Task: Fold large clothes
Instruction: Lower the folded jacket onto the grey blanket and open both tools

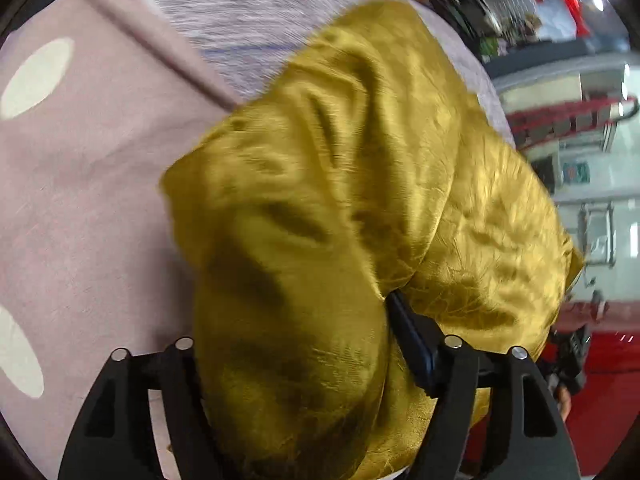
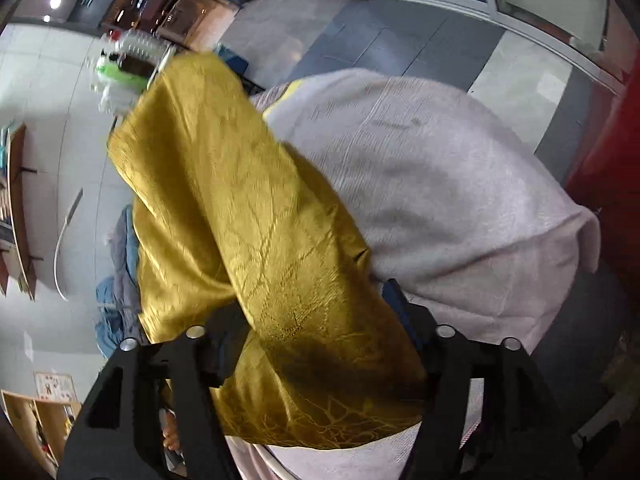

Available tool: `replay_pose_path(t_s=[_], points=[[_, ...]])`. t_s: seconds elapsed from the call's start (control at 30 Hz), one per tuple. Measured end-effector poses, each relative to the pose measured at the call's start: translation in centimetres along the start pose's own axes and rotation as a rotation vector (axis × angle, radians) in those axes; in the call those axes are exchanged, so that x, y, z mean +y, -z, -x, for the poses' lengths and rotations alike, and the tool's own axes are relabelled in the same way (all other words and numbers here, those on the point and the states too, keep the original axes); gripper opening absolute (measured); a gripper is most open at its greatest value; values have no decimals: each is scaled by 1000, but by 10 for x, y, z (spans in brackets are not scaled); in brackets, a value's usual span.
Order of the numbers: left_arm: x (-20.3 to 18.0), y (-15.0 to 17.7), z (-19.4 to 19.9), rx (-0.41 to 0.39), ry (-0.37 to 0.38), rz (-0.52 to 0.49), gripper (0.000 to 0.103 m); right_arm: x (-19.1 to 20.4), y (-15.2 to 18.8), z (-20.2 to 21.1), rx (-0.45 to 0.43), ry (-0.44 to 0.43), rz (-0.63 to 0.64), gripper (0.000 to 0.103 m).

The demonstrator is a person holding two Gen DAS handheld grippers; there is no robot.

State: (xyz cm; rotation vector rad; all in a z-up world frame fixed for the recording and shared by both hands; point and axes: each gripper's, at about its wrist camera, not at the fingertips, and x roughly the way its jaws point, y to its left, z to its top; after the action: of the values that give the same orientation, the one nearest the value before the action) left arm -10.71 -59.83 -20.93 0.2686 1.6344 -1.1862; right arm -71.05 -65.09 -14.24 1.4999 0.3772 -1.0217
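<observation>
— What lay at the left of the left wrist view?

— A pink cloth [image 1: 88, 200] with white oval spots [image 1: 38, 78]. Farther off was a pale ribbed cover [image 1: 240, 12], blurred.

— And the garment?

— The golden-yellow garment [image 1: 340, 160] filled the middle. It was crumpled and shiny, running from the far right down to the near edge. It lay bunched over the pink cloth and the pale cover.

— How did the left gripper [image 1: 296, 312] stand?

— Released. Its jaws stood wide apart and a thick fold of the garment hung between them. The fabric hid the left finger. The right finger [image 1: 412, 340] showed beside the fold, not pinching it.

— Anything at the right?

— A red surface [image 1: 600, 400], near, and a blurred room beyond.

— Now the right wrist view.

— At the left was a light tiled floor [image 2: 60, 140], with a heap of blue-grey clothes [image 2: 116, 280] lying on it. The garment [image 2: 224, 208] ran from the far left down to the near middle, draped over the left edge of the pale cover [image 2: 460, 200].

— And the right gripper [image 2: 308, 304]?

— Also let go, its jaws spread wide. The garment's near end lay loose between them, with both fingers clear at its sides. At the far right stood something red [image 2: 616, 140].
</observation>
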Motion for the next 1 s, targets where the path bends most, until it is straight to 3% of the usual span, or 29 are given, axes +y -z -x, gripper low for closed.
replay_pose_path(t_s=[0.07,0.13,0.2,0.3,0.47,0.57,0.73,0.87,1.0], points=[[22,1,23,-58,5,65,75,-4,-5,19,-44,-6,-23,68],[34,8,50,-166,-74,95,83,-1,-6,41,-102,77,-20,72],[32,13,70,-234,-169,67,84,16,-1,60,-159,190,67,74],[-11,19,72,-250,-376,-79,85,49,17,69,-191,347,216,76],[-99,52,62,-287,-534,-358,97,101,62,56,-160,448,363,78],[-127,83,68,-287,-535,-455,97,132,94,39,-117,461,452,84],[-151,119,70,-224,-482,-501,97,165,152,14,-14,461,516,84],[-157,138,76,-202,-482,-532,97,179,184,10,-9,525,577,84],[-154,146,83,-182,-464,-521,97,187,202,20,-2,531,586,84]])
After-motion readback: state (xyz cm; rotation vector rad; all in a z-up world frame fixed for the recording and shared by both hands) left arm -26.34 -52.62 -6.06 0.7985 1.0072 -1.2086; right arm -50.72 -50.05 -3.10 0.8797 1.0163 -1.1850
